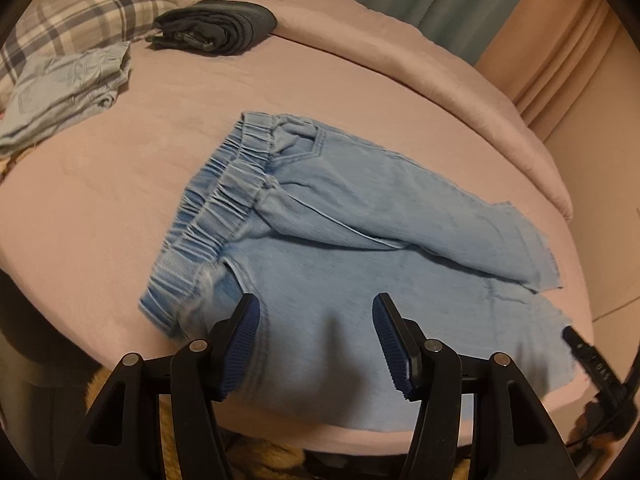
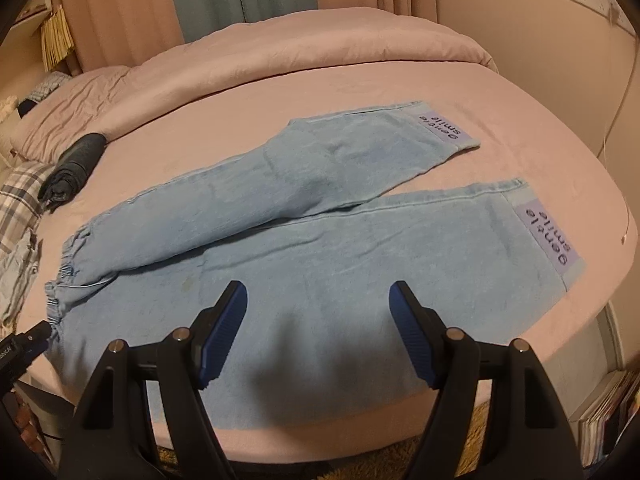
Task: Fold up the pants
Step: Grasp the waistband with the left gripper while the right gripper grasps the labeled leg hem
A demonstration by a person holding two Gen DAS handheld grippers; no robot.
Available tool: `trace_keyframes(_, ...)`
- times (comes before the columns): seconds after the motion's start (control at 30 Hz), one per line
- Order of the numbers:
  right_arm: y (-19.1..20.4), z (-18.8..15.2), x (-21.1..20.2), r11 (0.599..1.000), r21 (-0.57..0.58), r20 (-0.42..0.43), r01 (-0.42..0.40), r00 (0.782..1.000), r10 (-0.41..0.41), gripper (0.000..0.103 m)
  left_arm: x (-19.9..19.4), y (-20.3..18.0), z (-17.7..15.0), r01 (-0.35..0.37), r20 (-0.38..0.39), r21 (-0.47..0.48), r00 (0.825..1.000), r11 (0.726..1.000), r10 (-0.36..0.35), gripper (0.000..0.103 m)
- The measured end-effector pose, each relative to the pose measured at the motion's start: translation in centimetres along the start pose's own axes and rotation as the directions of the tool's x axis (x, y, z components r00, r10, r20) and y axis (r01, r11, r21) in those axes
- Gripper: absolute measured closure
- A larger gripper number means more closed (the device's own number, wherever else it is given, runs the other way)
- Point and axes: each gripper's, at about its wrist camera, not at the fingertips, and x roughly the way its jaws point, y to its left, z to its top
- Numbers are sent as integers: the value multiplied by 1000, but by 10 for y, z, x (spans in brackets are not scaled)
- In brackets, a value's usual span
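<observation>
With the light-blue jeans (image 2: 280, 248) spread flat on the pink bed (image 2: 520, 152) and both the left gripper (image 1: 316, 344) and right gripper (image 2: 318, 332) held agape and empty above the near leg, only the top denim layer might be pinched, so the fold could be dragged askew.

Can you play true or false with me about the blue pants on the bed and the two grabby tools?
1. The light blue pants lie spread out flat on the pink bed. True.
2. The left gripper is squeezing the waistband. False: its fingers are apart, hovering over the pants, with nothing pinched.
3. Both leg ends carry a purple label with writing. True.
4. The right gripper is shut tight. False: it is open over the nearer leg.
5. Dark folded pants lie near the plaid pillow. True.
</observation>
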Motion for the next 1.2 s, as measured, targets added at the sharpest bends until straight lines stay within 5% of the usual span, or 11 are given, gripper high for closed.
trace_keyframes(0.13,-13,10,8,999,31,2,38,999,-38,29,4,14,9,-51,2,-28,999,998,52,30)
trace_keyframes(0.3,-38,18,15,990,93,-27,106,994,-104,28,6,37,15,-86,9,-99,996,991,87,29)
trace_keyframes(0.47,-58,26,23,977,95,-64,191,981,-185,28,8,38,14,-59,21,-84,998,995,61,16)
trace_keyframes(0.93,-43,23,30,983,88,-77,163,985,-157,25,22,53,10,-3,23,-117,1000,993,6,16)
trace_keyframes(1.2,-81,5,12,968,127,-75,218,975,-210,20,24,51,14,-25,8,-117,1000,993,26,16)
